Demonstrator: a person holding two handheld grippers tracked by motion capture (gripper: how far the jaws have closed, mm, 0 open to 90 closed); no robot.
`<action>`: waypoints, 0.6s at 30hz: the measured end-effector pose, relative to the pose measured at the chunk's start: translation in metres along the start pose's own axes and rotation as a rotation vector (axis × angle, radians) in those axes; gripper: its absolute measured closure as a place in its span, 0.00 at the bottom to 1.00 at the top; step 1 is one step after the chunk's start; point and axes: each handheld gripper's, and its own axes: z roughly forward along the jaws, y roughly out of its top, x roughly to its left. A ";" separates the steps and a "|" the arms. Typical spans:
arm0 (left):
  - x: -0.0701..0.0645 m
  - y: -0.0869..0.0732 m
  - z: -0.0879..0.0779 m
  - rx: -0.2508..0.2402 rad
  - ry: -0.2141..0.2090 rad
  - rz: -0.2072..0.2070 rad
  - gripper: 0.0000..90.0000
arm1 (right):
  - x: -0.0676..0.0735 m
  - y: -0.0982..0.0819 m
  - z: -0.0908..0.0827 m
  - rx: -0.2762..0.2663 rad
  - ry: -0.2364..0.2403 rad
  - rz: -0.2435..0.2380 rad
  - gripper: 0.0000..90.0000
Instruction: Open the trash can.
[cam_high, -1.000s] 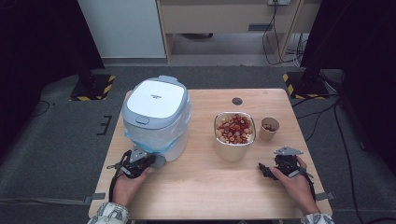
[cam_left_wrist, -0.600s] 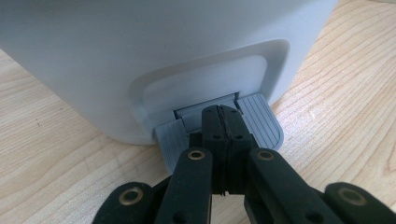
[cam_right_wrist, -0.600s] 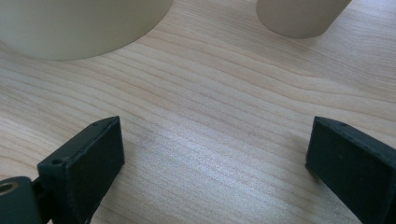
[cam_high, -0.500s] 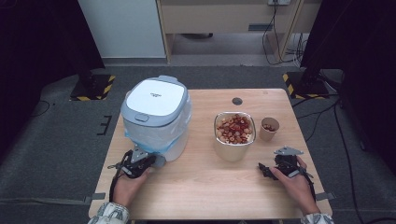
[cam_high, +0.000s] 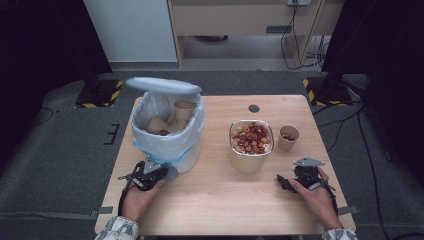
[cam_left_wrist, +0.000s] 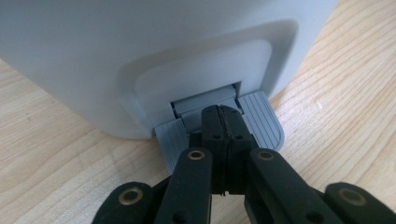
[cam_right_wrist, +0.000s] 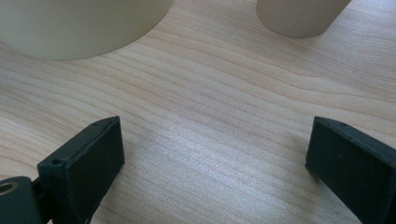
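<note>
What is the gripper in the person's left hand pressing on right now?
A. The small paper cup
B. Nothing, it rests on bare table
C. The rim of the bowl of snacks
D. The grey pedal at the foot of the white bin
D: in the left gripper view the left gripper, jaws shut, pushes on the grey pedal of the white bin, whose lid stands open in the high view.

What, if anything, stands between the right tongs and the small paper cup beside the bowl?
Nothing visible. The right tongs rest open on the table; bare wood lies between them and the small paper cup. The bowl stands off to the cup's left.
</note>
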 end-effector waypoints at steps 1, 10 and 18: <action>0.000 0.000 0.000 0.001 0.000 0.003 0.99 | 0.000 0.000 0.000 0.000 0.000 0.000 0.05; -0.001 0.000 0.002 0.003 0.005 0.004 0.99 | 0.000 0.000 0.000 0.001 0.001 0.001 0.05; -0.001 0.000 0.002 0.003 0.005 0.005 0.99 | 0.000 0.000 0.000 0.000 -0.001 0.001 0.05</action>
